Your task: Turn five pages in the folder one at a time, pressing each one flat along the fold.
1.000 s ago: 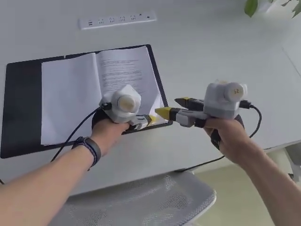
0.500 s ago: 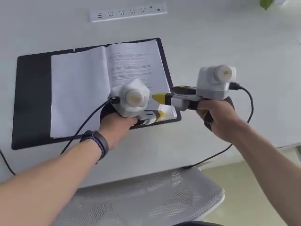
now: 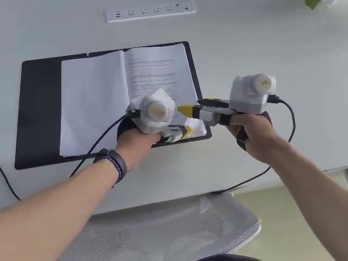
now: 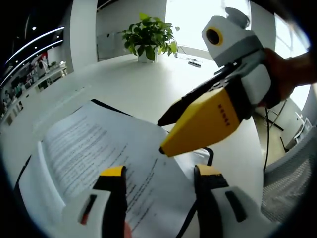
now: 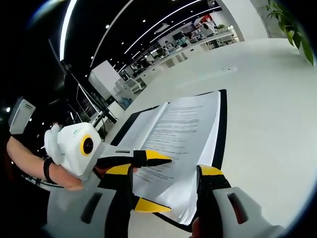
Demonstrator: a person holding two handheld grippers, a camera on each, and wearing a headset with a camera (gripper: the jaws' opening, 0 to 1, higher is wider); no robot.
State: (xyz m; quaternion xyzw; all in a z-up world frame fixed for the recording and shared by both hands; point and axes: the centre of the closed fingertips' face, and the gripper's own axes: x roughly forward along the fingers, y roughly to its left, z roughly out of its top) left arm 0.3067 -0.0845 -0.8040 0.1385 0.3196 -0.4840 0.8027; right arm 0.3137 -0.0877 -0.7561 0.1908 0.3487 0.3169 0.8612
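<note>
Hovering over folder [image 3: 38, 109] page corner: left gripper [image 4: 160, 171], right gripper [image 5: 165, 171], both jaws apart; page print unreadable.

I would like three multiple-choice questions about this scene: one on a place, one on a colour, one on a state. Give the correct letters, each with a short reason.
1. Where is the power strip?
A. on the table, beyond the far edge of the folder
B. on top of the paper
C. under the folder

2. What colour is the folder's cover?
A. red
B. black
C. green

3. How does the folder lie?
A. shut
B. open, with its pages showing
C. standing upright

Answers: 1 A, the strip lies on the table past the folder. 2 B, a black border frames the white pages. 3 B, two pages lie spread flat.
</note>
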